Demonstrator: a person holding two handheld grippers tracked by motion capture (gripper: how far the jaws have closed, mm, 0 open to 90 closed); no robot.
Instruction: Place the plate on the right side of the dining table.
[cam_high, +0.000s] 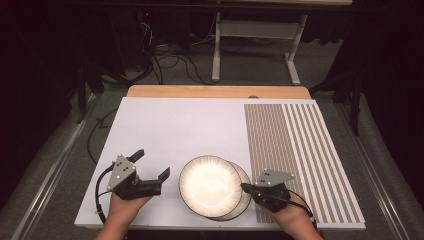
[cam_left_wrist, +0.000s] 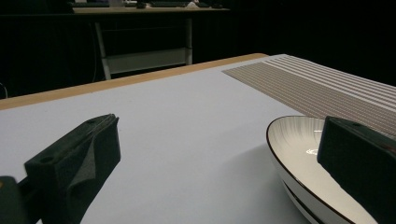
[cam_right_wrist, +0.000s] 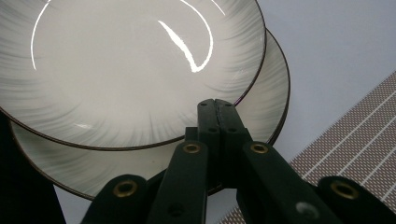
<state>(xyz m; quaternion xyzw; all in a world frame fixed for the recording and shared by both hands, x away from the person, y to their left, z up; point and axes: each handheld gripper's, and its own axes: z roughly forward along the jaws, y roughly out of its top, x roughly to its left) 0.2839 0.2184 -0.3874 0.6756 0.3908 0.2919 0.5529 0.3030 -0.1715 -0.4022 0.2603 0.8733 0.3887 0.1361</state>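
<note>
Two white ribbed plates with dark rims lie stacked near the table's front edge. The upper plate sits shifted left on the lower plate. My right gripper is shut, jaws pressed together with nothing between them. Its tips rest over the lower plate's right side, right at the upper plate's rim. My left gripper stands open just left of the plates, low over the table. In the left gripper view a plate lies partly behind the right jaw.
The plates rest on a white board. A brown-and-white striped mat covers its right part, and a wooden edge runs along the back. Beyond the table are a frame's legs and floor cables.
</note>
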